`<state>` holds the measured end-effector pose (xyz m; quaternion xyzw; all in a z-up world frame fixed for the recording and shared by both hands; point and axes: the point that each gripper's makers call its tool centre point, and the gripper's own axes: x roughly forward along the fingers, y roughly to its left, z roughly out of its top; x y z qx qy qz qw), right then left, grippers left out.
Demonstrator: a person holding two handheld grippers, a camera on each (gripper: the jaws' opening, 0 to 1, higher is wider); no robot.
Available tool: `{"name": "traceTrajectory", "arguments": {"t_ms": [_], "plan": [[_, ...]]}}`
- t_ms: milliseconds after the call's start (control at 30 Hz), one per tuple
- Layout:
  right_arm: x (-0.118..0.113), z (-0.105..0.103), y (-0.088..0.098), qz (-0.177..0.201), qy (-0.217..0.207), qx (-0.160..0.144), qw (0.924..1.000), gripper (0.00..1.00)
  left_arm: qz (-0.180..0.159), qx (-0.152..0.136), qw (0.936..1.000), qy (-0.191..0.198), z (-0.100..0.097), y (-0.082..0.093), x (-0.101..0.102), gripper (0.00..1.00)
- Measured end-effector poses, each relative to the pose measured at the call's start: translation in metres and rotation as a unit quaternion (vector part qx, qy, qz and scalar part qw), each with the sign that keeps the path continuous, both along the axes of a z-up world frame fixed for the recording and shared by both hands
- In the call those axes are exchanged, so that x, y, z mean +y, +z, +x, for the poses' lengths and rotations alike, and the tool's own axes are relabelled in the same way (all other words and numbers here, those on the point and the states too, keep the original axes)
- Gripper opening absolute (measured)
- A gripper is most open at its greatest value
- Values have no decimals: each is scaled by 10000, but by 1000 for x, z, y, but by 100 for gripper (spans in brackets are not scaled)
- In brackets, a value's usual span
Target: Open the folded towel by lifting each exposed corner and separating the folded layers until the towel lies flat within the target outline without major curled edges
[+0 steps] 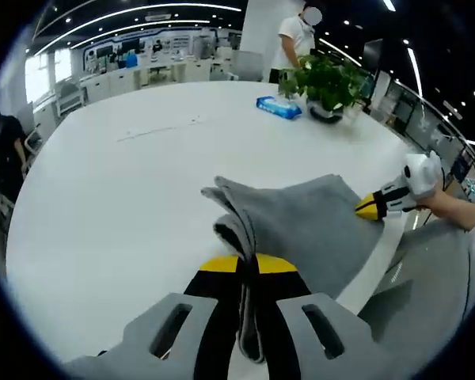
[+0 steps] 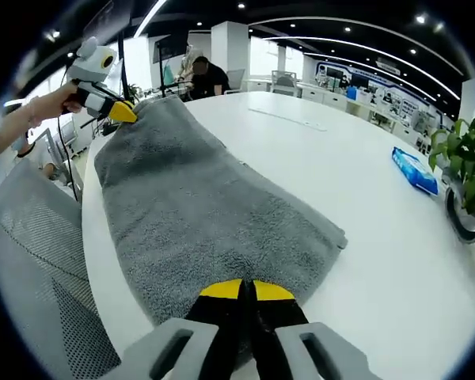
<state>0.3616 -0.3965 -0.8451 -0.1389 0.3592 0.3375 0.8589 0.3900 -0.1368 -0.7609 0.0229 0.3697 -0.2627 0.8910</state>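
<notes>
Both grippers, left (image 1: 248, 265) and right (image 2: 246, 290), have jaws clamped on the grey towel's (image 2: 198, 214) ends; it lies long along the white surface's (image 1: 127, 198) near edge.

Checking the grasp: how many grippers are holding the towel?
2. The left gripper pinches one end of the towel; the right gripper pinches the opposite end.

One grey towel (image 2: 206, 214) lay on the tabletop (image 2: 364, 198); two hand-held grippers (image 2: 245, 291) (image 1: 248, 264); one blue packet (image 1: 279, 107); one potted plant (image 1: 326, 83).
</notes>
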Motion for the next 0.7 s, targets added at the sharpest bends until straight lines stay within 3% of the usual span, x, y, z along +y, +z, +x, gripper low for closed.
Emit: {"name": "traceTrajectory", "arguments": {"t_ms": [200,333,700], "plan": [[0,0,0,13,5,-11,10000,0,329,23,9994,-63,-1,-22,14,4],[1,0,0,-18,42,-40,10000,0,416,215,9989,-2,1,-42,24,4],[0,0,0,-1,38,-57,10000,0,717,337,9969,14,6,-79,32,5]]}}
